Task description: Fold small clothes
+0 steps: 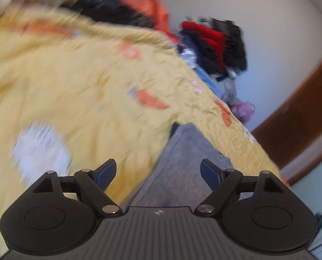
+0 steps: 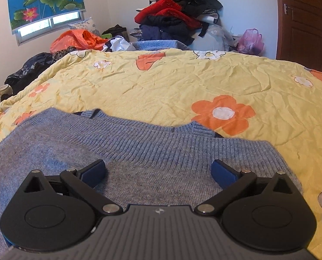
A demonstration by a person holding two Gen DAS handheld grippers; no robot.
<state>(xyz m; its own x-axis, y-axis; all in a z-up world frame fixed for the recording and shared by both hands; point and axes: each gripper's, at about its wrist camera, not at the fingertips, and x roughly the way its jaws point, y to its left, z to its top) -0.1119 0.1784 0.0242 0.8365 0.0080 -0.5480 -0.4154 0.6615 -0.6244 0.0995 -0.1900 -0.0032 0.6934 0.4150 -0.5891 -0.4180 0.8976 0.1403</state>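
A blue-grey knitted sweater (image 2: 126,151) lies folded flat on a yellow flowered quilt (image 2: 182,82), its ribbed band facing away from me. My right gripper (image 2: 158,170) hovers over the sweater's near part, open wide, with nothing between its blue pads. In the blurred, tilted left wrist view, a strip of the same sweater (image 1: 182,164) shows below the quilt (image 1: 74,82). My left gripper (image 1: 158,171) is open above that strip and grips nothing.
A heap of red, black and dark-blue clothes (image 2: 178,15) rises at the far side of the bed, with an orange plastic bag (image 2: 78,39) to its left and a purple bag (image 2: 251,41) to its right. A brown door (image 2: 304,21) stands at the right.
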